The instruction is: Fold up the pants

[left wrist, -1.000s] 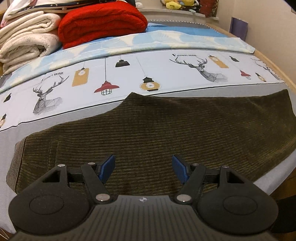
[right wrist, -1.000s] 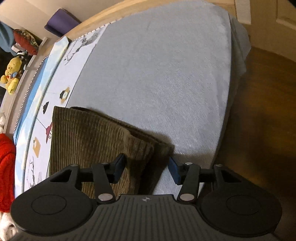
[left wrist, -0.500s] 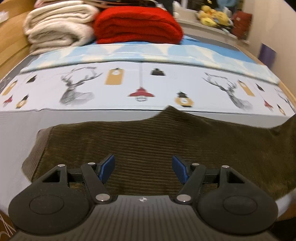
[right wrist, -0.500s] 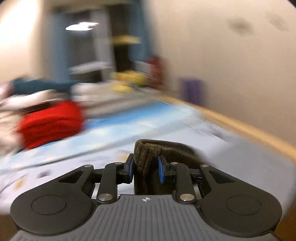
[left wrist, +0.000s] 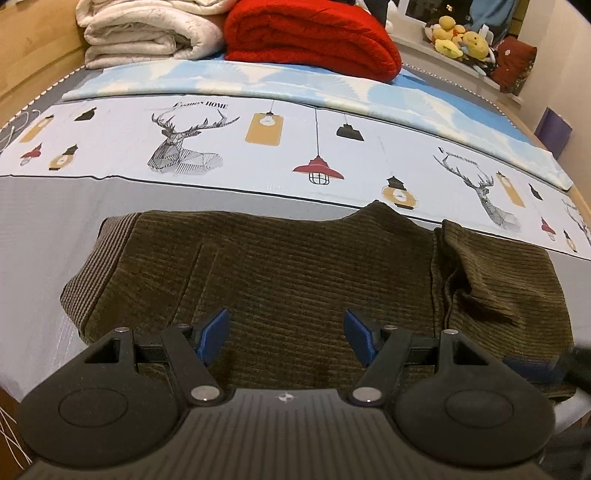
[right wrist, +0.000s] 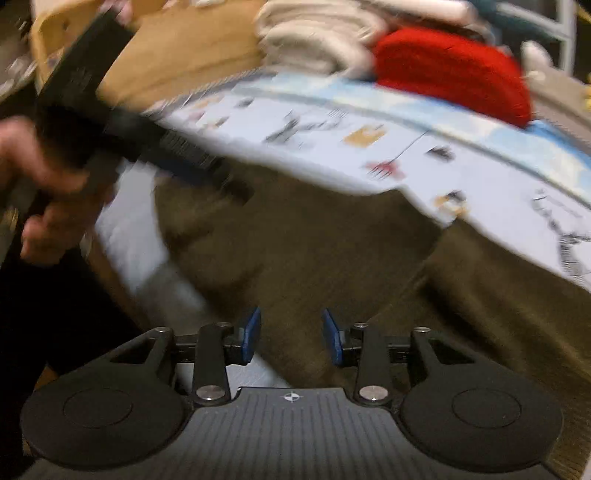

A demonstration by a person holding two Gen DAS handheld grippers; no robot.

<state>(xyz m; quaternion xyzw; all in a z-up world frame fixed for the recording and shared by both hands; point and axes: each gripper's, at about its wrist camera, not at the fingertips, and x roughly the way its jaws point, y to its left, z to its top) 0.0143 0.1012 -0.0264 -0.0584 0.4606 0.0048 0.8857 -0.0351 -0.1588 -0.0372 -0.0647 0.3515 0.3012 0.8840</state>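
On the bed, one pair of pants point(left wrist: 295, 273), two hand-held grippers: left point(left wrist: 286, 338) spread, right point(right wrist: 291, 338) opening, empty.

I count one pair of olive corduroy pants point(left wrist: 303, 273) on the bed, just past my tool's tips. At twelve o'clock sits one red blanket point(left wrist: 314, 35), and at eleven o'clock one pile of cream blankets point(left wrist: 147, 31). The printed sheet point(left wrist: 110, 147) shows two deer heads and two red hanging lamps. At one o'clock I see one cluster of yellow plush toys point(left wrist: 458, 38); how many toys, I cannot tell. I hold two grippers: left gripper point(left wrist: 286, 334), right gripper point(right wrist: 291, 336).
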